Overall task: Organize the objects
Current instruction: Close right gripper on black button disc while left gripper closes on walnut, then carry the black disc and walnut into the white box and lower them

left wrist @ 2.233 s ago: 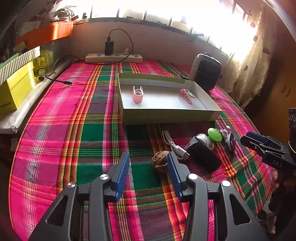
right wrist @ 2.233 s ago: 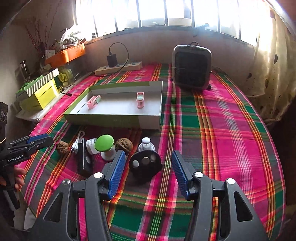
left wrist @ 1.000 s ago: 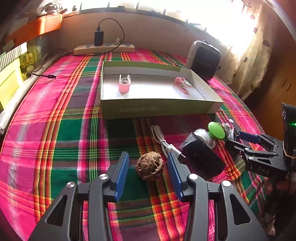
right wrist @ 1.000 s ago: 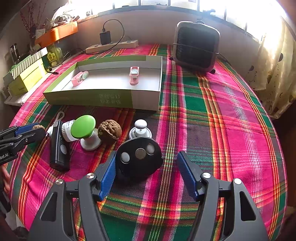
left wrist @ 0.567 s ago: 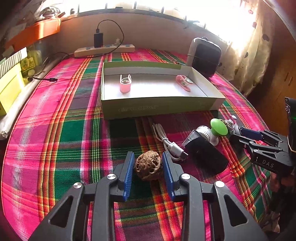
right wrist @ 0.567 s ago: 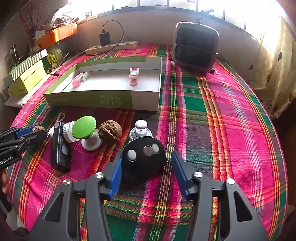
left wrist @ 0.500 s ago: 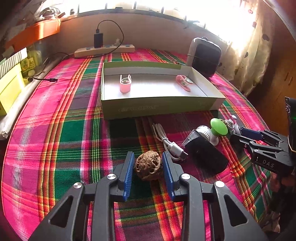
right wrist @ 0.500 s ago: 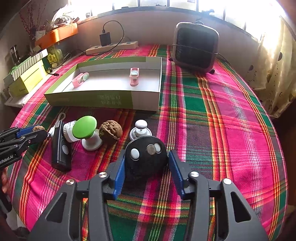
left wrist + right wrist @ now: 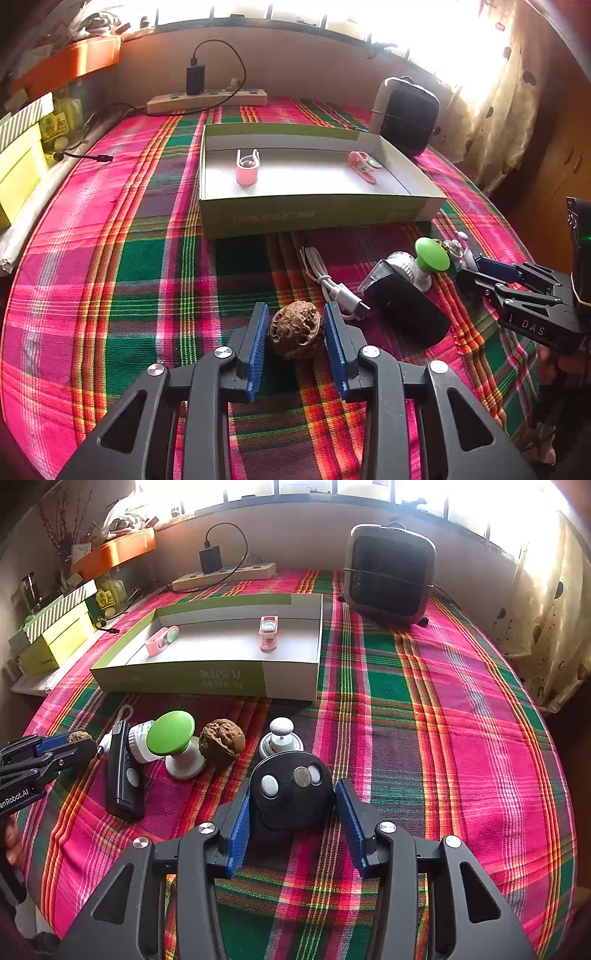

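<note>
My left gripper (image 9: 294, 310) is shut on a brown walnut (image 9: 295, 330) that rests on the plaid cloth; both blue pads press its sides. From the right wrist view the left gripper (image 9: 70, 746) shows at the left edge with that walnut (image 9: 78, 735) between its jaws. My right gripper (image 9: 293, 782) is shut on a black round disc (image 9: 291, 794) with small white and grey buttons. It shows at the right edge of the left wrist view as the right gripper (image 9: 467, 267). An open green-and-white box (image 9: 314, 216) lies beyond, holding two pink clips (image 9: 247, 168).
Between the grippers lie a second walnut (image 9: 221, 742), a green-topped white stand (image 9: 171, 736), a black remote-like device (image 9: 122, 775), a white knob (image 9: 281, 734) and a white cable (image 9: 328, 280). A black heater (image 9: 388, 576) and a power strip (image 9: 207, 101) stand at the back.
Both pairs of jaws have narrowed: the left onto the walnut, the right onto the black disc. Neither hand has shifted since half a second ago.
</note>
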